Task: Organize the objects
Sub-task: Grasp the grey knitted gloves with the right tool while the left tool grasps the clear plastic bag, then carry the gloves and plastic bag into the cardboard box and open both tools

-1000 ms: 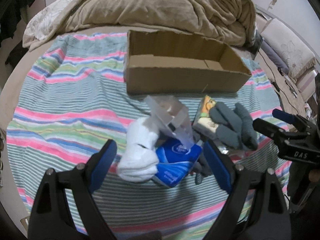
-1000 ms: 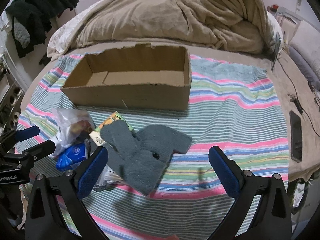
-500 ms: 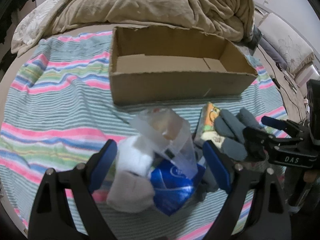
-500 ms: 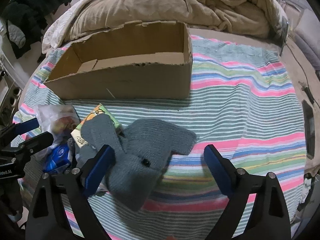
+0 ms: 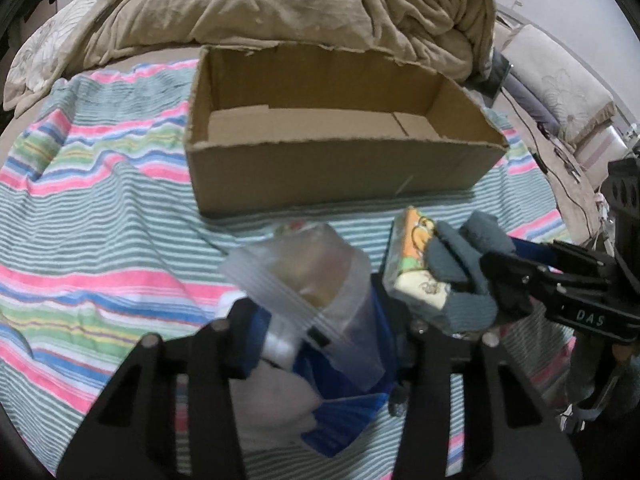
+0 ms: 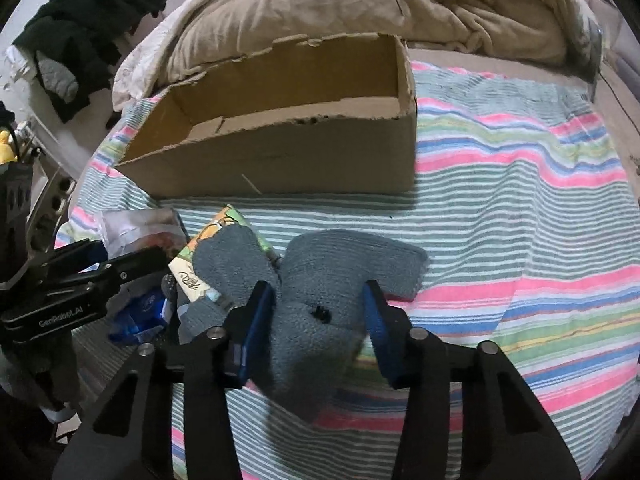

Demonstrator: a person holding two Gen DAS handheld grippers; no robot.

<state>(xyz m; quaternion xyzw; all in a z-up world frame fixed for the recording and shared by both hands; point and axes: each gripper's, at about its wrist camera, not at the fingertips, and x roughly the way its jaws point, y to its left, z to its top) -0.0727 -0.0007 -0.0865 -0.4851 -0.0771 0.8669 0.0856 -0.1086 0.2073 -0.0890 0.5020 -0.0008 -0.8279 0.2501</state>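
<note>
An empty cardboard box [image 5: 340, 168] stands on the striped blanket [image 5: 100, 208]; it also shows in the right wrist view [image 6: 288, 160]. My left gripper [image 5: 320, 344] has closed around a clear zip bag [image 5: 312, 280], a blue packet [image 5: 340, 412] and a white sock [image 5: 272, 404]. My right gripper [image 6: 320, 320] has closed around a grey knit glove [image 6: 320, 300]. A second grey glove [image 6: 232, 268] lies over a colourful tissue pack [image 6: 192, 268], also seen in the left wrist view [image 5: 416, 264].
A beige duvet [image 5: 280, 4] is heaped behind the box. Dark clothes [image 6: 88, 48] hang at the far left. A cable [image 5: 560, 184] and pillows [image 5: 560, 88] lie to the right of the blanket.
Both grippers moved forward and down onto the pile and narrowed their jaws: the left around the bag, packet and sock, the right around the grey glove.
</note>
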